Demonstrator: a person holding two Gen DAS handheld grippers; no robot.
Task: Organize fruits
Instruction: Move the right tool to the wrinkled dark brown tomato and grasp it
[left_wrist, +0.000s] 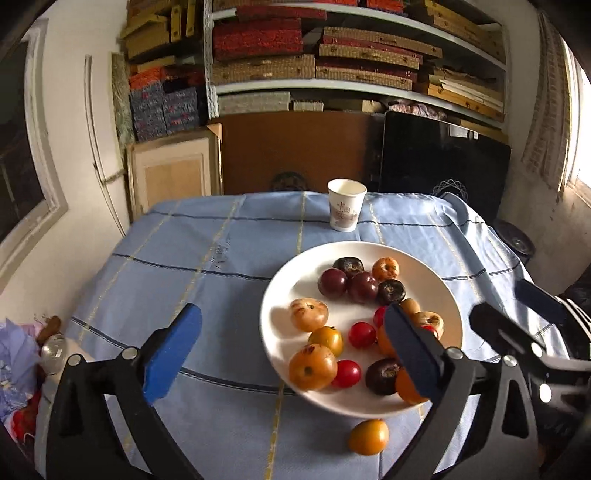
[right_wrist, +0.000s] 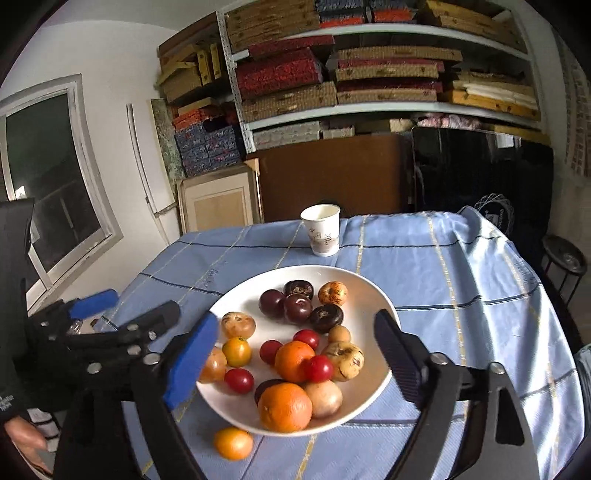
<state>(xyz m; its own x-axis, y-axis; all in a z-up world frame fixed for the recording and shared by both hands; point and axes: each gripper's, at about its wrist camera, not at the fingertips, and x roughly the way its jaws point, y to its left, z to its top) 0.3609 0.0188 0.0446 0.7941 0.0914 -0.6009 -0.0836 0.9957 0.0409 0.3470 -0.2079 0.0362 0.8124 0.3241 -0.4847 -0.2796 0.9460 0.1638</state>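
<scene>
White plate (right_wrist: 373, 295) heaped with mixed fruits (right_wrist: 291, 360); one yellow tomato (right_wrist: 232, 442) on cloth beside rim.

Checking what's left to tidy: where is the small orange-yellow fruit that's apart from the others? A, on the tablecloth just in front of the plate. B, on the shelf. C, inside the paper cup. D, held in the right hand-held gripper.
A: the stray fruit lies on the blue tablecloth, just outside the near rim of the plate.
</scene>
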